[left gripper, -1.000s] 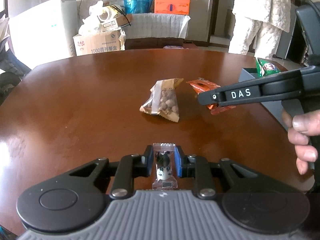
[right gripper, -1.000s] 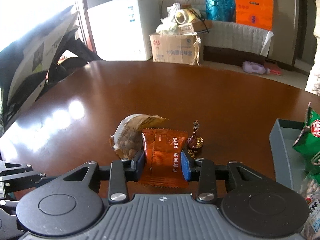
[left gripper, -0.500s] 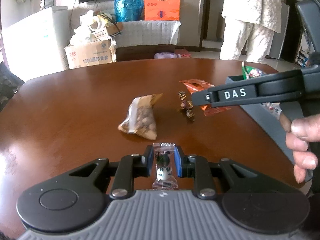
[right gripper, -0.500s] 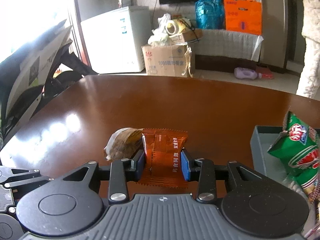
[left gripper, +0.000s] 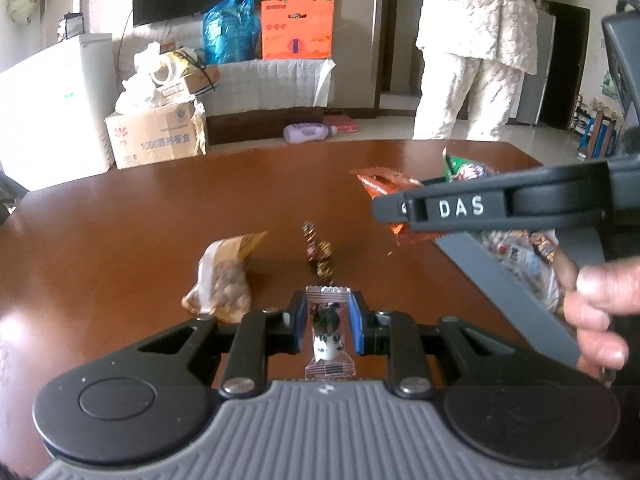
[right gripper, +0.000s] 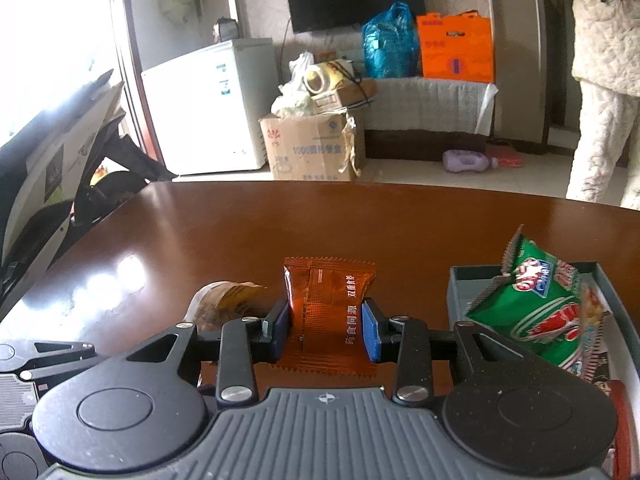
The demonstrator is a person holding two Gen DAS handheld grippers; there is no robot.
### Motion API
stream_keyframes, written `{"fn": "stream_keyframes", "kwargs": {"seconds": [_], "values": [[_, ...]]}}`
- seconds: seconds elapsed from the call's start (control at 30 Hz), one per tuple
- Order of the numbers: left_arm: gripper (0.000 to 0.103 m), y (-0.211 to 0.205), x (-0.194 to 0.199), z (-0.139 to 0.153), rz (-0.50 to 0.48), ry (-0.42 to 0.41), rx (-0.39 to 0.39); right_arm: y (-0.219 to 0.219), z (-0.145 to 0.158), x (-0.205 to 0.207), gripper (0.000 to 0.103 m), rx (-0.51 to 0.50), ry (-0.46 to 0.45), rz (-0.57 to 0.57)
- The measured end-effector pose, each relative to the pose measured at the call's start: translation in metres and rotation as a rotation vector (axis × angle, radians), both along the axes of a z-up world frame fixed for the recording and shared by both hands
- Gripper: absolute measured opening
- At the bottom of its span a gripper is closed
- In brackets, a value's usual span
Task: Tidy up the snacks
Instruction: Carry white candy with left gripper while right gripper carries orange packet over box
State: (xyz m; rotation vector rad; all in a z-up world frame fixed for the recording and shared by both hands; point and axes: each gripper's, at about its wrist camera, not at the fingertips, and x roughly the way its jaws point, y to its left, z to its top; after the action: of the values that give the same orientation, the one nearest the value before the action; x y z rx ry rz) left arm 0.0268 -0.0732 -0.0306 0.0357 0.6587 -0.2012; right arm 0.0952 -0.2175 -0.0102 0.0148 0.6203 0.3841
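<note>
Both tools are loaded at this moment. Left tool is clenched on a small clear-wrapped candy with a black and white figure inside; the blue pads press on its two sides and it hangs above the brown worktop, not touching it. Just beyond this tool, a bag of nuts lies on the worktop at the left, and a small dark wrapped sweet lies beside it, a little to the right. Further right, the right tool is clenched on an orange snack packet, which it holds upright and clear of the worktop. At the far right stands the grey box, open on top, and a green snack bag together with other packets is already inside it. I judge that the step in hand is the carrying: two snacks are picked up and are on the way to the box, while the nuts and the dark sweet are not yet collected. The next move calls for bringing each tool over the open box, above the packets already there, and only then loosening the pads so the snack falls inside and not on the rim.
</note>
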Motion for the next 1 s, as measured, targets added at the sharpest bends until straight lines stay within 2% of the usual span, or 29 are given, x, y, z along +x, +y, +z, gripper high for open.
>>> {"fn": "stream_keyframes", "kwargs": {"seconds": [0.5, 1.0], "values": [[0.02, -0.047, 0.018, 0.019, -0.057, -0.037, -0.003, -0.053, 0.011, -0.009, 0.038, 0.022, -0.034, -0.109], [0.02, -0.107, 0.046, 0.025, -0.138, -0.057, -0.015, -0.117, 0.005, -0.024, 0.038, 0.013, -0.032, -0.233]]}}
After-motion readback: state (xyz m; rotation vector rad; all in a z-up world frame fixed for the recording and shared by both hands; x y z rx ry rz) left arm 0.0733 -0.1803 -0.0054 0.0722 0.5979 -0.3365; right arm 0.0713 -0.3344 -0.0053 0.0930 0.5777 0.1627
